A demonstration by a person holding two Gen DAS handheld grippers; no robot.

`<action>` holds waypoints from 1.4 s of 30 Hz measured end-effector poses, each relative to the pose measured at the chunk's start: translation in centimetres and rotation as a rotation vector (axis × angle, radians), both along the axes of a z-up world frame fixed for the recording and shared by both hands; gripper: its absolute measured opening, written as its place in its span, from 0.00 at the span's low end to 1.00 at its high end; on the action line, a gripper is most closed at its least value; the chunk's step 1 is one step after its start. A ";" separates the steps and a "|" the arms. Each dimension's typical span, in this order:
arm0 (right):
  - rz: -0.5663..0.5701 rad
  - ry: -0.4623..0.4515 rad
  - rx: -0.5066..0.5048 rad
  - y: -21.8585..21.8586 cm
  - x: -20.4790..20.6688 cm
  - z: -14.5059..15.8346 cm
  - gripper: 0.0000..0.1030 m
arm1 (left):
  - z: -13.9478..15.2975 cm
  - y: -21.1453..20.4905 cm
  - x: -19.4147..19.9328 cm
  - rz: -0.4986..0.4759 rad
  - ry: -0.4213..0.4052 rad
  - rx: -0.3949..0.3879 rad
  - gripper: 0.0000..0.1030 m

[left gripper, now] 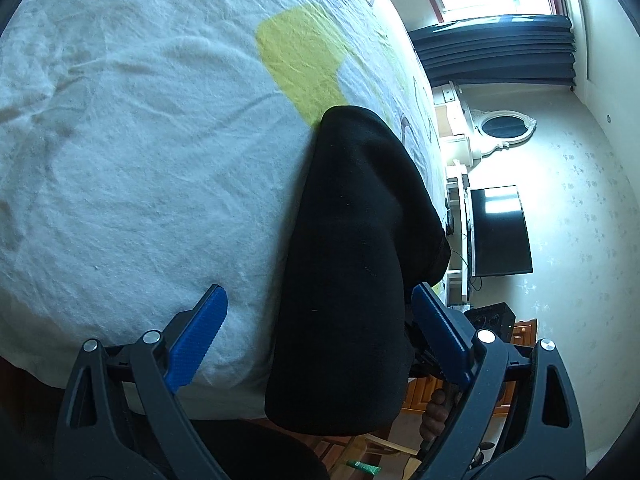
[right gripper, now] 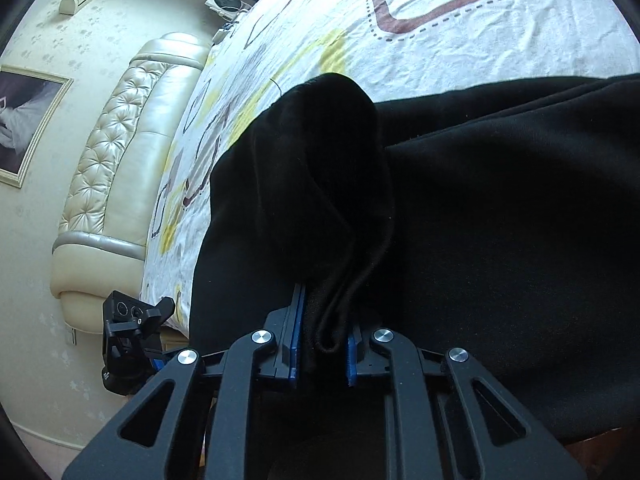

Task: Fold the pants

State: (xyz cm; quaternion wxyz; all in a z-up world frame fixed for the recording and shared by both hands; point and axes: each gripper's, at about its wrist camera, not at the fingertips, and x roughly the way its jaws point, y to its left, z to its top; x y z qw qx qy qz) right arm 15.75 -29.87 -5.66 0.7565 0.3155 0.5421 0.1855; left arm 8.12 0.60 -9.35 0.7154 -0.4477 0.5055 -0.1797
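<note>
Black pants [left gripper: 352, 264] lie on a bed with a white patterned sheet [left gripper: 140, 140]. In the left wrist view a long black leg runs between my left gripper's [left gripper: 320, 312] blue pads, which stand wide apart and do not touch it. In the right wrist view the pants [right gripper: 500, 220] spread across the bed to the right. My right gripper [right gripper: 322, 320] is shut on a bunched fold of the black fabric [right gripper: 332, 184], which rises from between its pads.
The sheet [right gripper: 460, 40] has yellow and brown shapes. A cream padded headboard [right gripper: 120, 152] stands at the left of the right wrist view. A dark television [left gripper: 500, 232] and dark curtains [left gripper: 496, 52] are beyond the bed's edge in the left wrist view.
</note>
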 end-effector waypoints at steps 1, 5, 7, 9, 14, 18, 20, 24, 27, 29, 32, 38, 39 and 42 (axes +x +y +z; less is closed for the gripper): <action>0.004 -0.032 -0.018 0.0 -0.2 0.9 0.14 | 0.0 0.0 0.1 0.000 -0.002 -0.003 0.90; -0.026 -0.160 -0.058 -1.8 -1.0 4.9 0.12 | 0.1 -0.3 0.2 -0.008 -0.006 -0.023 0.90; -0.037 -0.208 -0.108 -3.1 -1.6 6.7 0.12 | 0.1 -0.7 0.2 -0.023 -0.006 -0.035 0.90; -0.055 -0.233 -0.153 -4.7 -2.4 7.9 0.12 | 0.2 -1.3 0.1 -0.048 -0.004 -0.054 0.90; -0.157 -0.229 -0.224 -10.8 -5.1 8.2 0.12 | 0.9 -4.0 -0.3 -0.134 -0.029 -0.064 0.90; -0.249 -0.175 -0.256 -15.5 -6.9 6.5 0.12 | 1.1 -6.7 -0.5 -0.219 -0.052 -0.053 0.90; -0.267 -0.130 -0.258 -17.1 -7.5 4.6 0.11 | 1.0 -7.9 -0.5 -0.253 -0.064 -0.029 0.90; -0.290 -0.079 -0.221 -17.7 -8.3 0.8 0.11 | 0.3 -9.9 -0.3 -0.293 -0.063 -0.010 0.90; -0.307 -0.096 -0.195 -18.0 -8.6 0.4 0.11 | -0.3 -10.5 -0.5 -0.287 -0.047 -0.033 0.90; -0.294 -0.119 -0.226 -17.9 -8.9 1.3 0.11 | -0.4 -10.7 -0.6 -0.282 -0.051 -0.048 0.90; -0.301 -0.135 -0.270 -18.2 -9.3 2.1 0.11 | -0.5 -10.9 -0.4 -0.281 -0.047 -0.060 0.90; -0.342 -0.114 -0.222 -19.6 -10.1 0.6 0.12 | -0.6 -11.3 -0.2 -0.271 -0.046 -0.055 0.90; -0.345 -0.112 -0.208 -19.7 -10.2 0.6 0.12 | -0.6 -11.3 -0.2 -0.268 -0.047 -0.056 0.90; -0.382 -0.119 -0.144 -20.4 -10.8 0.4 0.23 | -0.6 -11.1 -0.2 -0.258 -0.051 -0.067 0.90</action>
